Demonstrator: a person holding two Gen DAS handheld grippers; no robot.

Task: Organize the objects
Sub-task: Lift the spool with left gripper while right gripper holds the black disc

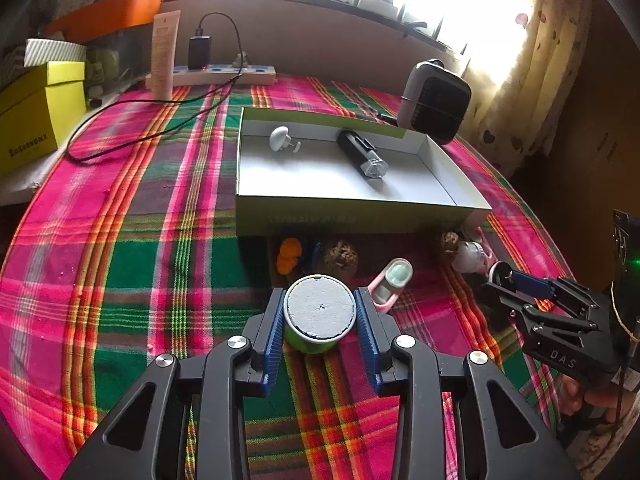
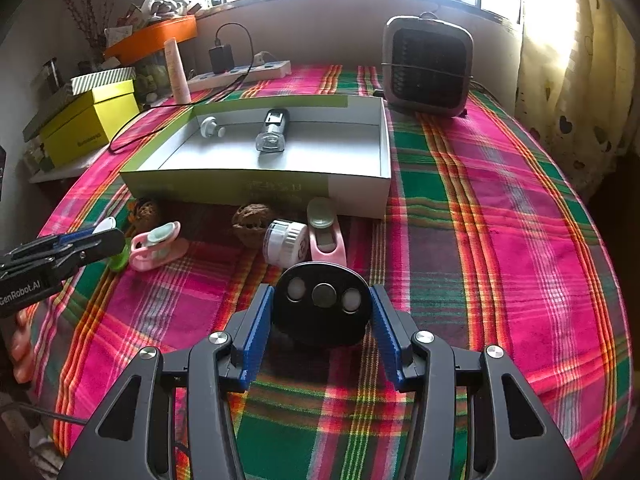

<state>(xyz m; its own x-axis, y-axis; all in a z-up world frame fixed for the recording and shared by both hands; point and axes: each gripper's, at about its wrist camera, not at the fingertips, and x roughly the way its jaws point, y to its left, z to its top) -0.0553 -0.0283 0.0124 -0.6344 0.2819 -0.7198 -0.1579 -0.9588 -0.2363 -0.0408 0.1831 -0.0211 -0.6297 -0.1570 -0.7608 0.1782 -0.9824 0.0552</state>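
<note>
My left gripper (image 1: 320, 312) is shut on a green cup with a grey top (image 1: 319, 310), just above the plaid cloth. My right gripper (image 2: 322, 312) is shut on a black oval gadget with three round lenses (image 2: 322, 306). An open white box (image 1: 256, 168) lies beyond; it holds a white knob (image 1: 282, 139) and a black torch (image 1: 360, 154). In front of the box lie a pink holder (image 2: 326, 234), a second pink holder (image 2: 158, 246), a white jar (image 2: 286, 242) and walnuts (image 2: 252, 220).
A grey heater (image 2: 428, 66) stands behind the box on the right. A power strip with a charger (image 2: 240, 70), a tube (image 2: 178, 72) and a yellow box (image 2: 88, 124) are at the back left. An orange item (image 1: 289, 254) lies by the box.
</note>
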